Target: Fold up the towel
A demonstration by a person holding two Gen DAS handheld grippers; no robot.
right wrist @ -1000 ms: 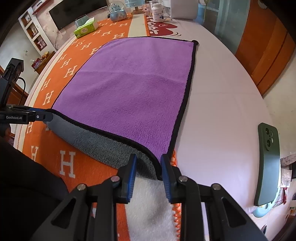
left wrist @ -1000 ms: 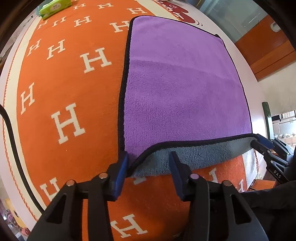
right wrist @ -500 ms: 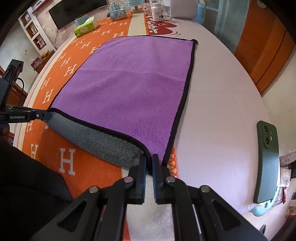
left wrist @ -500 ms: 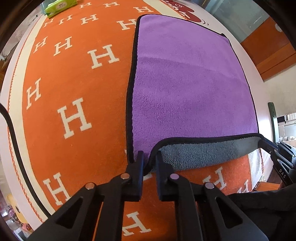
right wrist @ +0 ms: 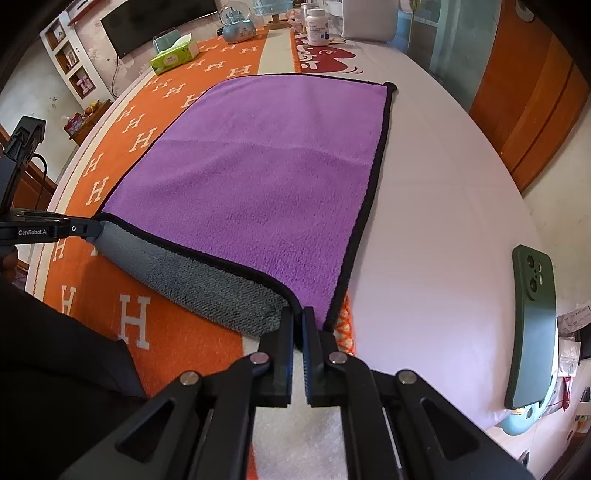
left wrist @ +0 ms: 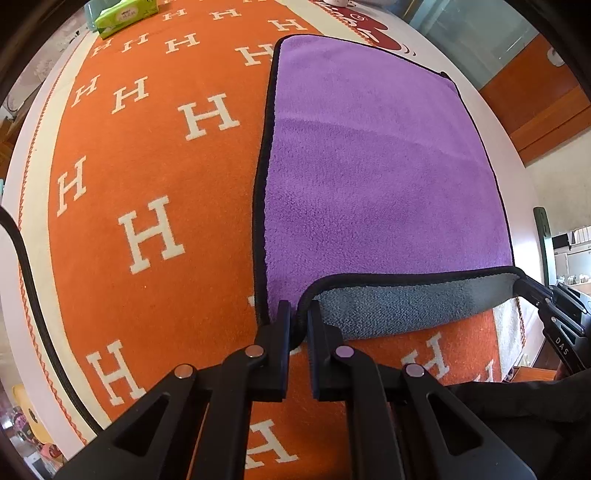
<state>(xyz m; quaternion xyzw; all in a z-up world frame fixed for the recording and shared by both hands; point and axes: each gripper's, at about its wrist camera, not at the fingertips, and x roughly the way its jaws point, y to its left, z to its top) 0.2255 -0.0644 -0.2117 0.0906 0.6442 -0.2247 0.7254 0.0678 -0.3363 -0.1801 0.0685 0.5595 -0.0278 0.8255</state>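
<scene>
1. Orange blanket (left wrist: 155, 155) with white H letters covered most of the table (right wrist: 436, 206); looked short-piled and slightly fuzzy, fringed at the near edge.
2. Nearest, left gripper (left wrist: 296, 314) was clamped on the near left corner of the towel (left wrist: 376, 177), black binding pinched between the dark pads.
3. Right gripper (right wrist: 297, 317) was likewise closed on the near right corner; corner tip itself was hidden between the fingers.
4. Between the two grips, the near hem was lifted and curled back, showing a grey fleecy underside against the purple plush top.
5. Rest of the towel lay flat, partly on the blanket, partly on bare white tabletop, with a faint crease across the middle.
6. To the right, a green phone (right wrist: 532, 325) lay camera side up near the table edge, well apart from the towel.
7. Farther off stood a green tissue box (right wrist: 173, 53), a white pill bottle (right wrist: 318, 26) and a snow globe (right wrist: 236, 24), labels too small to read.
8. Red printed mat (right wrist: 325, 55) was only partly seen beyond the towel.
9. Dark television (right wrist: 155, 18) was cut off by the frame edge.
</scene>
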